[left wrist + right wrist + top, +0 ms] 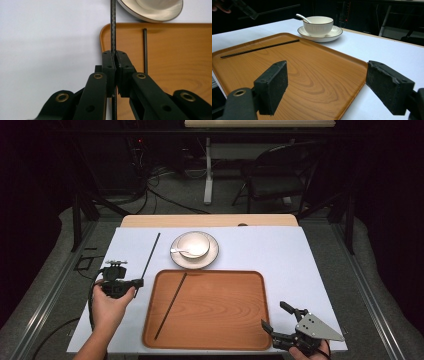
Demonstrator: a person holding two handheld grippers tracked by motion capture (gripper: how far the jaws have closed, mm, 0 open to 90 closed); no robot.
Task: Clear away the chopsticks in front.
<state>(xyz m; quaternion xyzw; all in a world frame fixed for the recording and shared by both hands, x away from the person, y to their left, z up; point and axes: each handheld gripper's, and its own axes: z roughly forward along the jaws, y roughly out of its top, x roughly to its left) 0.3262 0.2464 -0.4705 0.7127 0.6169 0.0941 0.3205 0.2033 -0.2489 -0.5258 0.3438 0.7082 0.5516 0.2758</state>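
Note:
My left gripper (139, 281) (115, 58), held by a hand left of the tray, is shut on one end of a thin black chopstick (151, 256) (113, 27). The stick slants up and away toward the plate. A second black chopstick (171, 306) (145, 50) (259, 48) lies diagonally on the left half of the wooden tray (220, 320) (180, 55) (317, 75). At the tray's near right corner my right gripper (273, 315) (327, 77) stands open, with nothing between its pads.
A white bowl (195, 244) (318, 25) with a white spoon (179, 251) (300, 17) sits on a dark-rimmed plate (212, 257) (155, 13) (337, 32) just beyond the tray. A pale sheet (280, 250) covers the table. A chair (272, 175) and cables stand behind.

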